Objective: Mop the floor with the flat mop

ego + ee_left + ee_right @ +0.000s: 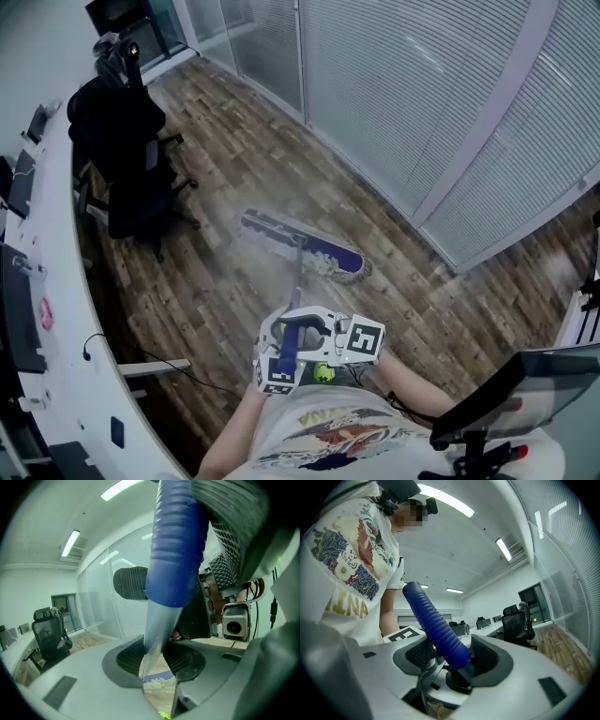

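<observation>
Left gripper: clamped on the grey shaft of the flat mop, just under the blue grip.
Right gripper: clamped on the lower end of the blue grip, close beside the left gripper.
Mop head: flat on the floor, ahead of both grippers.
Risk: likely twisting of the shaft in the pads on a hard push, with both grips bunched at the top; possible snag on the cable to the left.
Surface: wood-pattern planks, a paler haze round the mop head.
Room: office chair ahead-left, curved desk left, blinds ahead-right.
</observation>
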